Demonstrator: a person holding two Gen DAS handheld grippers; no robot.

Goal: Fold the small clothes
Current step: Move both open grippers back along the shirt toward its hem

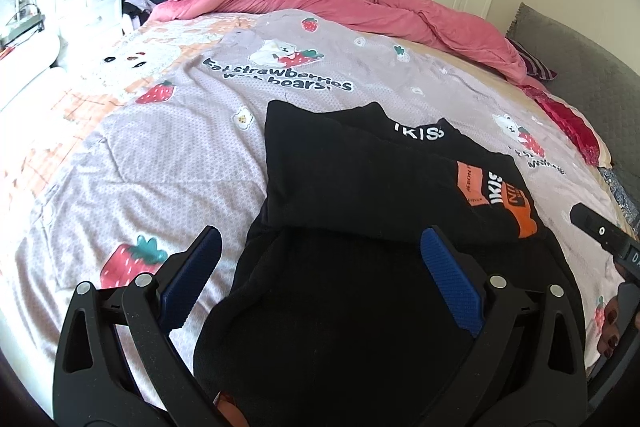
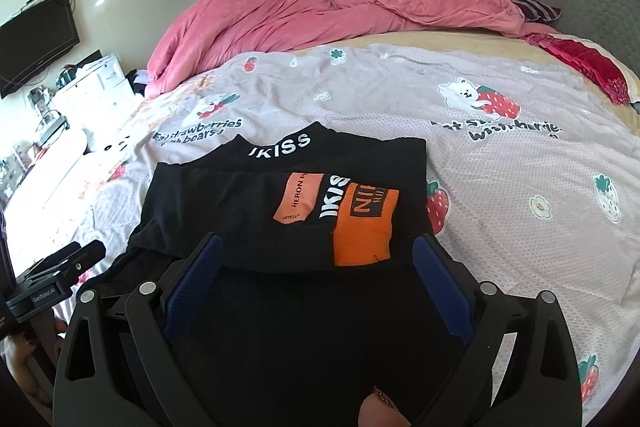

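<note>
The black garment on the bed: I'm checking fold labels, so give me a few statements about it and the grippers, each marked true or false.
1. The black garment lies on the strawberry-print sheet. True.
2. The left gripper is clamped shut on cloth. False: its jaws stand wide apart.
3. The right gripper is open. True.
4. The orange patch is printed on the pink duvet. False: it is on the black garment.
5. The pink duvet is bunched at the far side of the bed. True.
</note>
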